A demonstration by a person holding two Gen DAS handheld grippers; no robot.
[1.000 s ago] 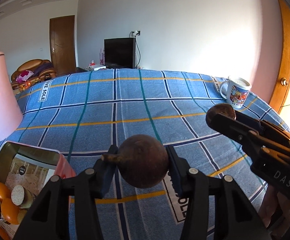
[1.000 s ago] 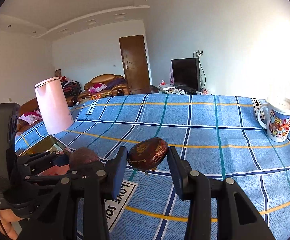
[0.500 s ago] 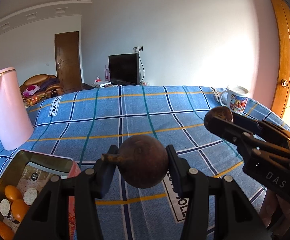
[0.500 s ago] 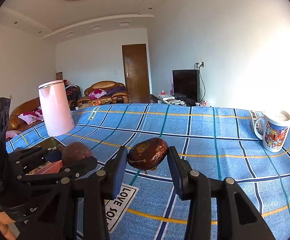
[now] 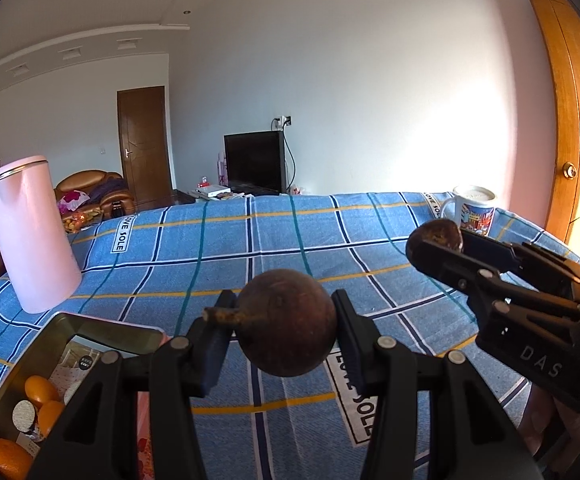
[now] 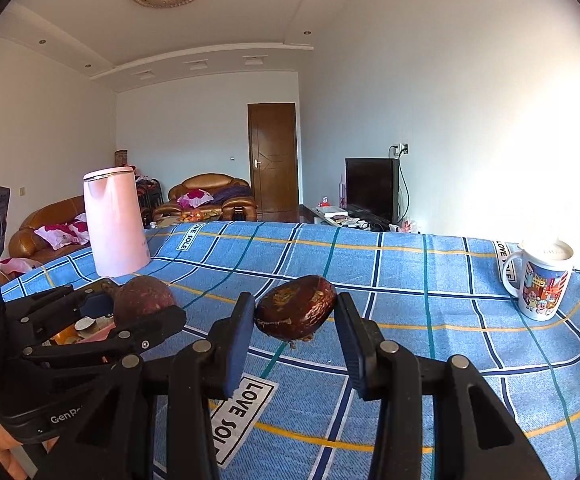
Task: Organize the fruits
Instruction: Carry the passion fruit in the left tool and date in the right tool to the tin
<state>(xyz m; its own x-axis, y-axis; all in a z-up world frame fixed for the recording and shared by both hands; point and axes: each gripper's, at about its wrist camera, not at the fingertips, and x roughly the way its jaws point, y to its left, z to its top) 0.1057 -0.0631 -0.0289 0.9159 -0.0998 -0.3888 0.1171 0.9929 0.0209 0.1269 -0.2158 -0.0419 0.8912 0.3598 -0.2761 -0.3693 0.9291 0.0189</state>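
Fingers of the left gripper clamp a round dark brown fruit with a stub stem, held above the blue checked cloth. The right gripper pinches a flatter, glossy brown fruit. At lower left sits a metal tin holding orange fruits; farther off stand a pink kettle and a printed white mug.

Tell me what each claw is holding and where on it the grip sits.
The left claw clamps a round brown fruit across its sides, stem pointing left. The right claw pinches a flatter dark brown fruit by its two ends.
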